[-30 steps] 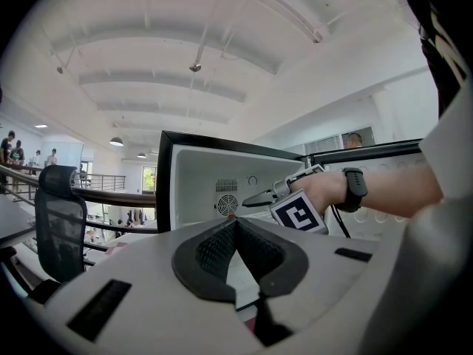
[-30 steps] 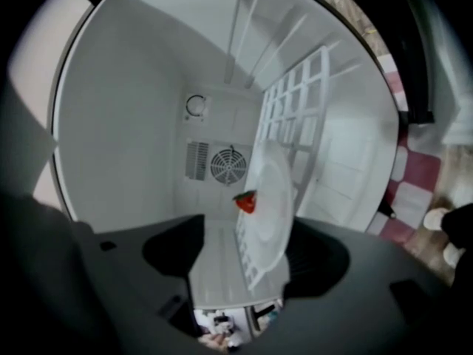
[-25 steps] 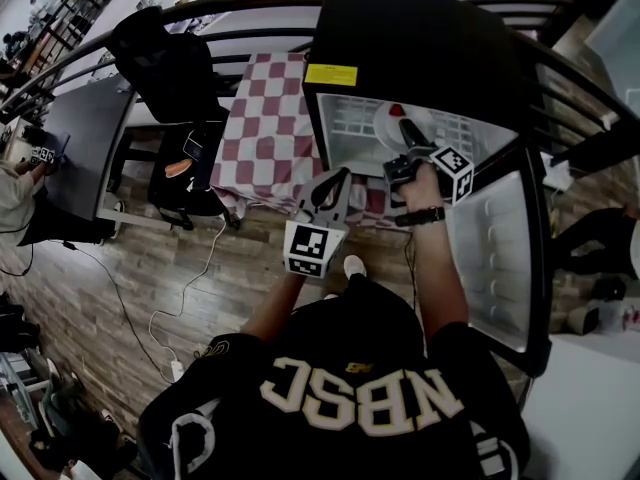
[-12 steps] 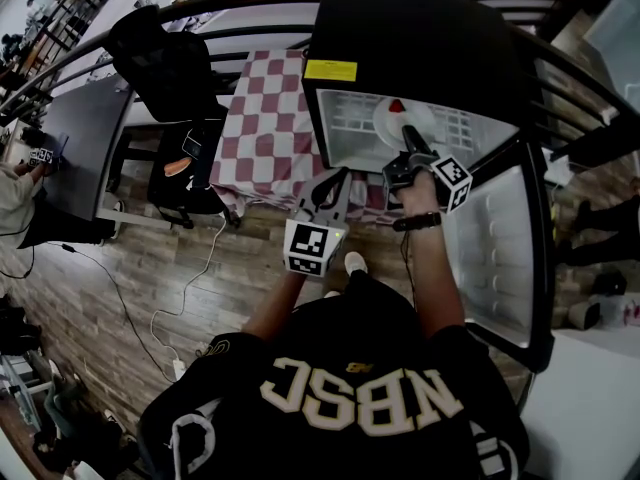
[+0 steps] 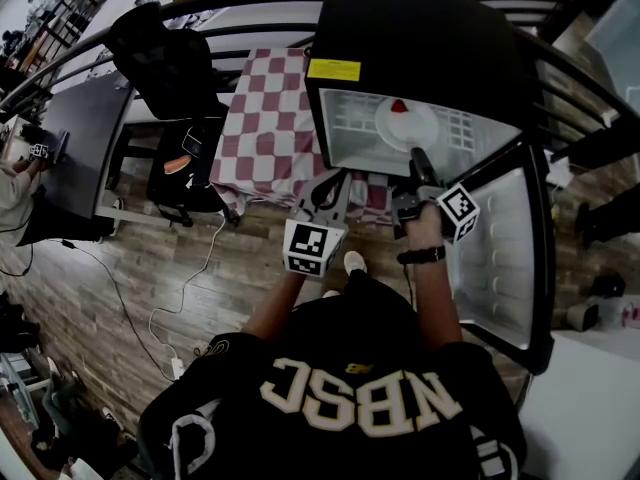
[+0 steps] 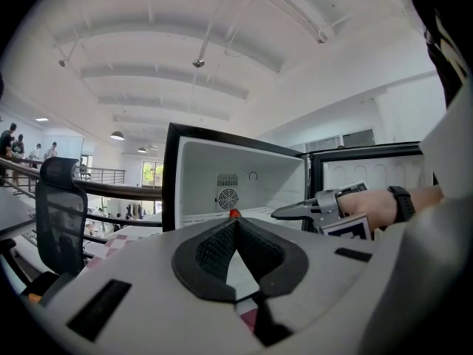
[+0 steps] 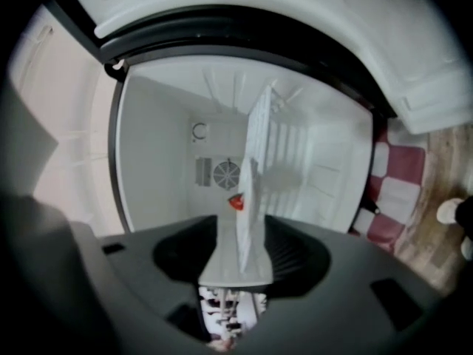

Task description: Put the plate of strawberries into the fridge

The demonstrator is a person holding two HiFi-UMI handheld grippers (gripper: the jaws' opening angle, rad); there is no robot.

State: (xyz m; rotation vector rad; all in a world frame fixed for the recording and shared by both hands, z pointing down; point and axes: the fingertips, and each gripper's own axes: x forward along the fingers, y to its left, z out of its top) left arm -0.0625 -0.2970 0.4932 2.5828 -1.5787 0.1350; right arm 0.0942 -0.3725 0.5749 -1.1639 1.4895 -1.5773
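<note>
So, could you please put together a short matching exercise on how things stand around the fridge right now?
Things:
1. plate
2. strawberry
3. tablecloth
4. fridge door

Place, colour or state:
a. swung open
b. red and white checks
c. on the wire shelf
d. on the plate

Pairs: 1-c; 2-d; 3-b; 4-a

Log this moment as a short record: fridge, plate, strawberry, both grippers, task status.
fridge: black fridge, its door swung open to the person's right
plate: white plate lying on the wire shelf inside
strawberry: one strawberry visible, on the plate's far side
right gripper: right gripper at the fridge opening, just in front of the plate, jaws apart, not gripping
left gripper: left gripper held outside the fridge, jaws together, empty
task status: plate is in; door not yet closed
</note>
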